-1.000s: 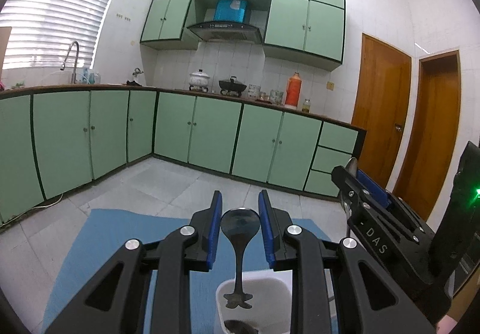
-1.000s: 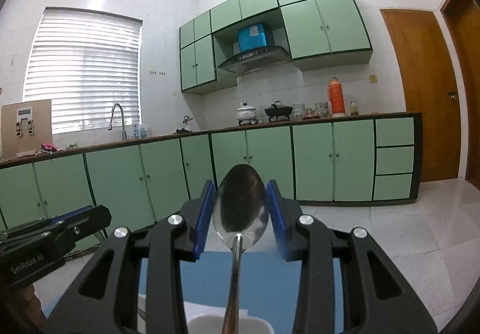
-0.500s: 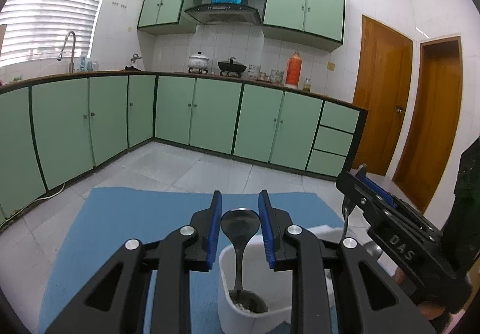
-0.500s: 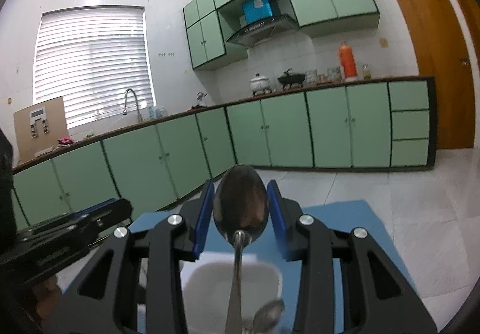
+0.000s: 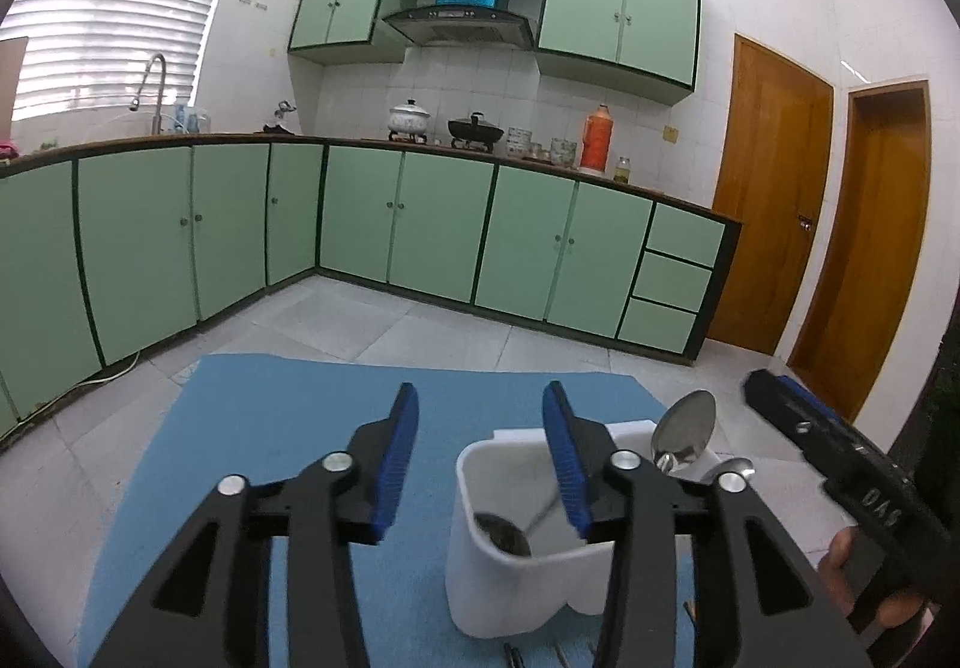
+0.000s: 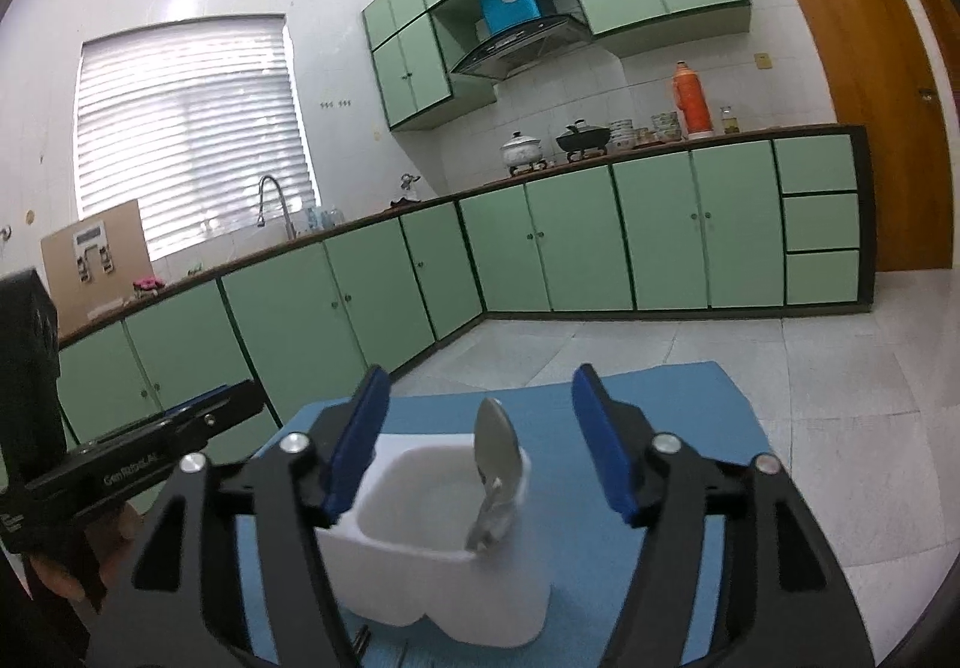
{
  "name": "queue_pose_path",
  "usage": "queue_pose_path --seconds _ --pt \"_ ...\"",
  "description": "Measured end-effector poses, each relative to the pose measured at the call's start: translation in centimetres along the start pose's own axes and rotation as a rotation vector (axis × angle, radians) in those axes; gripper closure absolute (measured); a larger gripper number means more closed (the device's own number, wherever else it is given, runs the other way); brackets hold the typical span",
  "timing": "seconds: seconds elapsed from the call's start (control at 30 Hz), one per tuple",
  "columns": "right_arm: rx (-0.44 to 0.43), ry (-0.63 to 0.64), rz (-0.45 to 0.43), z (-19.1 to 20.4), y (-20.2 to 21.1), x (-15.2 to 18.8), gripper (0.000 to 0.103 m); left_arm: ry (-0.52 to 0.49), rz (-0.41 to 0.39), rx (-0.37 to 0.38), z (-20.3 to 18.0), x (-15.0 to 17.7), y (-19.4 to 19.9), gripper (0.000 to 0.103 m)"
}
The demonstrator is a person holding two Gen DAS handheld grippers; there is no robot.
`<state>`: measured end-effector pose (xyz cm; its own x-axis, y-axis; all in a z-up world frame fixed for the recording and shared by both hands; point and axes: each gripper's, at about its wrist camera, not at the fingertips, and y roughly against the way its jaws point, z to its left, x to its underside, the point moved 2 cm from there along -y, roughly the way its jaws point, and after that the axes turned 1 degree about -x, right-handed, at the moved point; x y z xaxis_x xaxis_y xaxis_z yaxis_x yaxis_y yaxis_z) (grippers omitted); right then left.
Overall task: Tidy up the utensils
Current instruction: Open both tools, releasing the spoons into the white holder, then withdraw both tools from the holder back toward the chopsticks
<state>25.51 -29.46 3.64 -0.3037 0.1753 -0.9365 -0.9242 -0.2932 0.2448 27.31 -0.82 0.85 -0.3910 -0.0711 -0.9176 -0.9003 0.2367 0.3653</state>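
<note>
Both the left tongs (image 5: 477,458) and right tongs (image 6: 477,443) stand apart and empty above the white holder (image 6: 432,554) on the blue mat (image 5: 270,428). The spoons (image 6: 497,452) rest inside the holder, bowls up. Placement appears complete; next, fetch any remaining utensil beside the holder.

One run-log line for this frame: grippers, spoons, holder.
left gripper: open, empty | right gripper: open, empty | spoons: in white holder, bowls up | holder: on blue mat
</note>
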Motion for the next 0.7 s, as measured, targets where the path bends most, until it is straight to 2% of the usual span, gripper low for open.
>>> queue_pose_path --seconds 0.17,0.33,0.53,0.7 --pt "0.035 -0.009 -0.006 -0.8 3.2 0.4 0.014 0.008 -0.024 -0.021 0.3 0.8 2.5 0.033" --pt "0.07 -0.017 0.012 -1.6 6.3 1.7 0.007 0.001 -0.03 -0.045 0.3 2.7 5.6 0.014" --pt "0.099 -0.024 0.061 -2.0 9.7 4.3 0.006 -0.026 -0.004 -0.06 -0.7 5.5 8.9 0.007" --pt "0.122 -0.021 0.107 -1.8 12.3 7.2 0.006 -0.044 0.022 -0.077 -1.6 8.6 11.2 0.006"
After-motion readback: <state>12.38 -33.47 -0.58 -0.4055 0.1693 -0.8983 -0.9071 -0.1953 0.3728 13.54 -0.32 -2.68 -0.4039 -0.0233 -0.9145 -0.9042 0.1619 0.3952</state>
